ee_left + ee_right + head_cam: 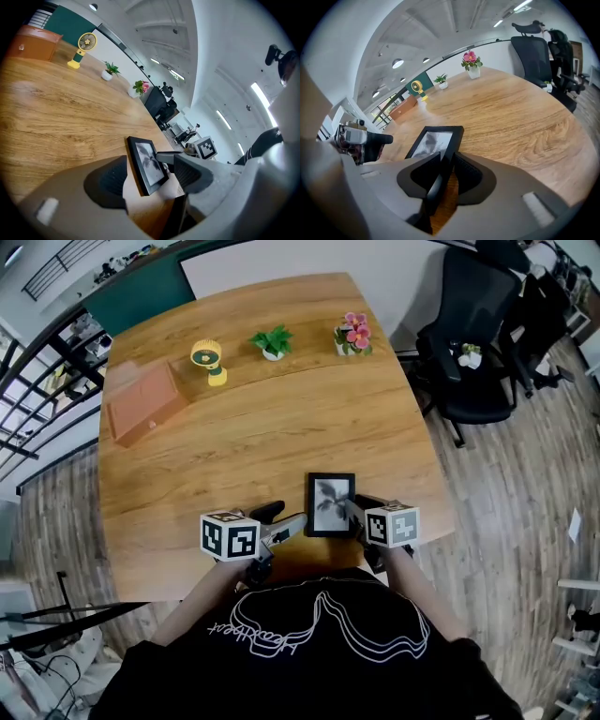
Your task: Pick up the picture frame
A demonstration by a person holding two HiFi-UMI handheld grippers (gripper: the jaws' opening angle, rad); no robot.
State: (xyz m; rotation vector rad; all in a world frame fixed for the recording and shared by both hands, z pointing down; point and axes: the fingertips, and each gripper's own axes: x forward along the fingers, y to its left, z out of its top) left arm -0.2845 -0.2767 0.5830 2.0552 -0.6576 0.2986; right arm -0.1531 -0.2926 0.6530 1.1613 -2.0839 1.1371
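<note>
My right gripper (447,161) has its fingers pinched close on the right edge of the picture frame (330,503), lower centre of the head view, near the table's (234,427) front edge. My left gripper (150,165) stands wide apart, the frame between its fingers with neither pad pressing on it.

On table (281,427), near edge: picture frame (330,504) between left gripper (287,517), right gripper (352,509). Far side: box (142,401), fan (207,360), potted plant (272,341), flowers (353,335).

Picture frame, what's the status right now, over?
Right tool clamped on the picture frame, right edge. Left tool open at its left side. Frame near the table front edge; nothing blocking.
</note>
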